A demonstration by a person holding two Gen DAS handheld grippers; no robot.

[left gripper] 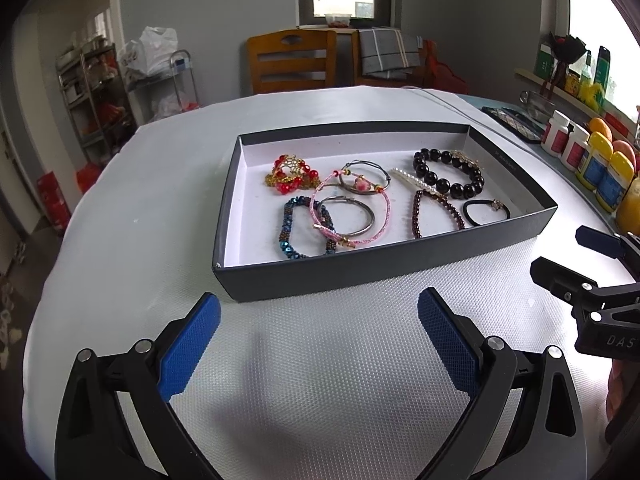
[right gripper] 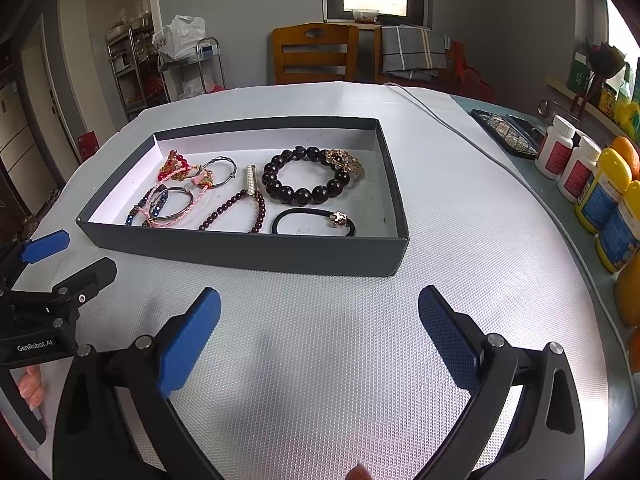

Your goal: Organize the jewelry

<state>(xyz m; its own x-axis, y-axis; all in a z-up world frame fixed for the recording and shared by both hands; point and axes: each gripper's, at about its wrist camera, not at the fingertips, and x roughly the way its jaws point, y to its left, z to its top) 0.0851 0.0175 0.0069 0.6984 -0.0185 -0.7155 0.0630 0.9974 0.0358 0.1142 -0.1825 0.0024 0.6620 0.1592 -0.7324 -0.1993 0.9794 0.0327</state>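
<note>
A shallow dark grey box (left gripper: pixel 360 268) (right gripper: pixel 248 254) with a white floor sits mid-table and holds several pieces. Among them are a black bead bracelet (left gripper: pixel 448 174) (right gripper: pixel 310 176), a black hair tie (left gripper: pixel 486 212) (right gripper: pixel 312 222), a garnet bead bracelet (left gripper: pixel 418 212) (right gripper: pixel 240 210), a pearl clip (left gripper: pixel 412 180) (right gripper: pixel 251 180), a pink cord bracelet (left gripper: pixel 350 216), a blue sequin bracelet (left gripper: pixel 298 226) and a red and gold ornament (left gripper: pixel 290 176). My left gripper (left gripper: pixel 318 344) hangs open in front of the box, empty. My right gripper (right gripper: pixel 320 340) is open too, empty, just right of the left one.
White textured mat (right gripper: pixel 320 320) covers the round table. Bottles (right gripper: pixel 588 184) and fruit line the right edge, beside a dark patterned case (right gripper: pixel 504 132). A thin cable (right gripper: pixel 452 128) runs across the far right. Wooden chairs (right gripper: pixel 314 54) stand behind the table.
</note>
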